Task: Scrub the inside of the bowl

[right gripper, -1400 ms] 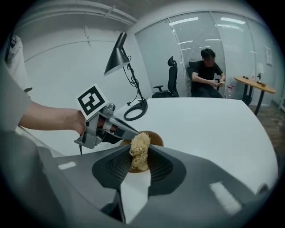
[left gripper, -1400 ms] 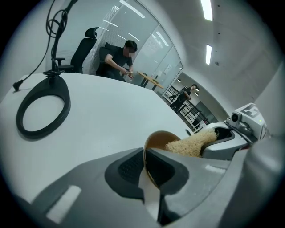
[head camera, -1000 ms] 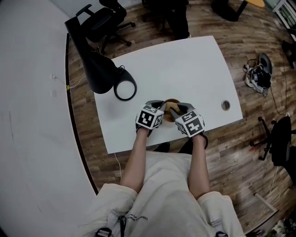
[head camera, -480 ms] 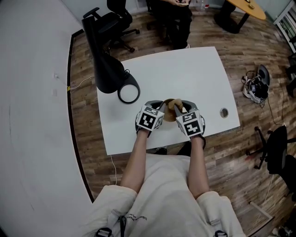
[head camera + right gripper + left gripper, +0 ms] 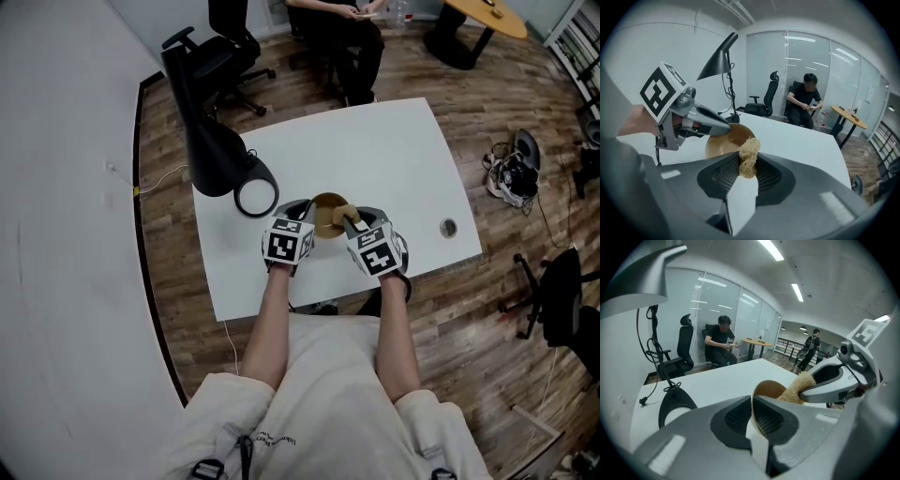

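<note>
A: Head view. Location of bowl (image 5: 324,208)?
B: On white table (image 5: 394,141), near front edge, between both tools. Rim touched at 8 o'clock by left gripper (image 5: 306,217); at 4 o'clock, right gripper (image 5: 352,227), tips over rim.
A: Anything in right gripper?
B: Tan scrubber (image 5: 343,217), reaching into bowl from 4 o'clock. Too small here to judge either grip.
A: Else on table?
B: Black lamp (image 5: 214,141) at bowl's 10 o'clock, round base just beside left gripper. Cable hole (image 5: 446,226) at 3 o'clock, well apart.
A: Left gripper view next. Grip?
B: Pinched tight on bowl's near rim, thin wall sandwiched between both pads, no gap either side. Tipped bowl, opening toward 2 o'clock. Scrubber coming in from 3 o'clock, touching bowl by its upper rim, carried at tips of right gripper.
A: Background?
B: Lamp base at 9 o'clock on table. Seated person (image 5: 719,341) at 11 o'clock beyond far edge, office chair (image 5: 683,345) just beside.
A: Right gripper view. Grip?
B: Clamped shut on scrubber, fibrous wad sticking up past tips. Bowl at 11 o'clock of wad, just beyond it, inside facing camera. Contact between wad and bowl unclear from here. Rim held at bowl's 11 o'clock by left gripper. Lamp shade high at 12 o'clock.
</note>
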`<state>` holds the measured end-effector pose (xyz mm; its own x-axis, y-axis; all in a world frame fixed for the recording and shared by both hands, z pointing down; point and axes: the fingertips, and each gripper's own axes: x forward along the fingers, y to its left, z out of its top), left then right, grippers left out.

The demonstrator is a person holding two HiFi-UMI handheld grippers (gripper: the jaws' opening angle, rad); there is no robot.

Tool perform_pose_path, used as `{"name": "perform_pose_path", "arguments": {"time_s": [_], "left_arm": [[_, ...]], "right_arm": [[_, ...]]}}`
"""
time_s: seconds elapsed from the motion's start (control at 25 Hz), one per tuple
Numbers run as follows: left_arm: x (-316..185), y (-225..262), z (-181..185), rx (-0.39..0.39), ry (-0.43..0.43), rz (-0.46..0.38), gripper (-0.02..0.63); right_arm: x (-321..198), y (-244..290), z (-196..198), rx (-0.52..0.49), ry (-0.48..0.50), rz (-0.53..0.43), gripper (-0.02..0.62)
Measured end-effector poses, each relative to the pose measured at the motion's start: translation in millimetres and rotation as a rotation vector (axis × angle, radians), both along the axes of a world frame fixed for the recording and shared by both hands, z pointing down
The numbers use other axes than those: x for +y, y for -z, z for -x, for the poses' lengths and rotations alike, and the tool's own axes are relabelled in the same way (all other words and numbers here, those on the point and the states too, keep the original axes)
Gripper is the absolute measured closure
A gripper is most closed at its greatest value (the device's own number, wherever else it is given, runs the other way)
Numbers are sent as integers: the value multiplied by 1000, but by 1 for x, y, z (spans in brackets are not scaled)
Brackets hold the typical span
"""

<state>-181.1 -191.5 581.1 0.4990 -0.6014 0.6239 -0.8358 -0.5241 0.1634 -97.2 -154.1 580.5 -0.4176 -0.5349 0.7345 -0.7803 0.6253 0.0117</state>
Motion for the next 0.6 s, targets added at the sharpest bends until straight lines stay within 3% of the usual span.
{"name": "perform_pose_path", "arguments": {"time_s": [0.24, 0.6], "left_arm": [[-6, 7, 7, 40, 56, -21, 588], [-13, 16, 4, 76, 55, -33, 588]], "right_arm": [[7, 2, 14, -18, 45, 31, 483], [14, 11, 36, -49, 130, 31, 486]]}}
